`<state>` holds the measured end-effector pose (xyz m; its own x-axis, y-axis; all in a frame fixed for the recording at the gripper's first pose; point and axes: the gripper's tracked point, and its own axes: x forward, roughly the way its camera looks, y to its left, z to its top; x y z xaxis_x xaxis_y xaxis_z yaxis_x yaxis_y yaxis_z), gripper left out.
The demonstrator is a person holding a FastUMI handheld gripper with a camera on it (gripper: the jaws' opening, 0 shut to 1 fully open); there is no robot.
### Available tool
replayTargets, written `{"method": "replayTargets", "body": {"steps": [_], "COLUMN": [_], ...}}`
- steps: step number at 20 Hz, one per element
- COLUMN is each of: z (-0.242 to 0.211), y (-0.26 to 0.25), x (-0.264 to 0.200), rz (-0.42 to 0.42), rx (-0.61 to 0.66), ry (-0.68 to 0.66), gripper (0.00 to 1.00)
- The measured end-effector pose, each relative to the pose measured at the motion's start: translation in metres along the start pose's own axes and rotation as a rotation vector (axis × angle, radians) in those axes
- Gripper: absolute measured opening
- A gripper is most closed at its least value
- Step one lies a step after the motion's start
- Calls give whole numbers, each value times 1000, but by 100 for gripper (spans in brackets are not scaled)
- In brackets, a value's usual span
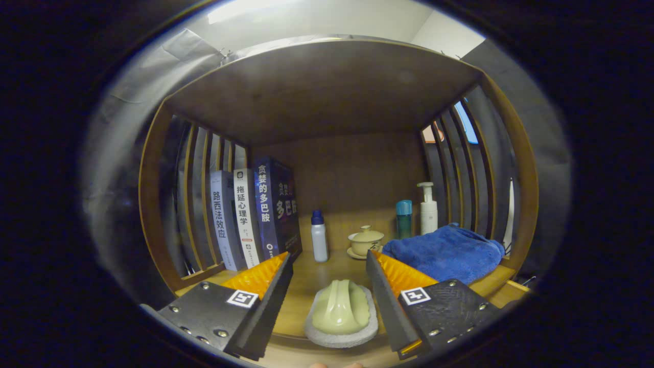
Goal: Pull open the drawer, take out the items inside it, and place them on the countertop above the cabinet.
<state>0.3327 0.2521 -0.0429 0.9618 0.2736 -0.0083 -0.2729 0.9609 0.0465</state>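
- The gripper point(329, 273) stands wide open, its two fingers spread apart and holding nothing.
- Between the fingers, touching neither, a pale green brush with a moulded handle point(341, 311) lies flat on the wooden table point(306, 286) (its grey-white base faces down, near the front edge).
- Just beyond the left finger stands a row of three books point(253, 214), upright, spines outward, pressed against one another and close to the slatted left wall point(191, 199) of the cabinet.
- Ahead of the fingers, toward the back, a small white bottle with a blue cap point(319, 236) stands upright by itself.
- To the right of that bottle sits a cream lidded cup on a saucer point(365, 241), just behind the tip of the right finger.
- Beyond the right finger a blue towel point(447, 253) lies bunched on the table, reaching close to the slatted right wall point(472, 168).
- Behind the towel two more bottles stand side by side at the back: a teal bottle point(403, 217) and a white pump bottle point(428, 209) (the pump bottle is the taller).
- A wooden top board point(327, 87) roofs the open compartment, and a wooden back panel point(352, 168) closes it behind the things.
- I cannot tell where the drawer is.
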Motion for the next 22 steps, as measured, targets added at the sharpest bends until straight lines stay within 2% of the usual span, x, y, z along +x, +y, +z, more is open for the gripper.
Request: {"method": "replayTargets", "body": {"steps": [5,8,11,13,17,20,22], "z": [16,37,86,122,126,87,56], "y": [4,1,2,-15,-42,-56,-55], "x": [-7,-35,-69,-94,-146,-188,-211], "rz": [17,1,-3,-64,-187,-247,-236], "rx": [1,4,86,103,37,-16,-31], "ry": [-57,-133,-296,-367,-291,-166,-96], "gripper": [86,86,88,90,90,91,91]}}
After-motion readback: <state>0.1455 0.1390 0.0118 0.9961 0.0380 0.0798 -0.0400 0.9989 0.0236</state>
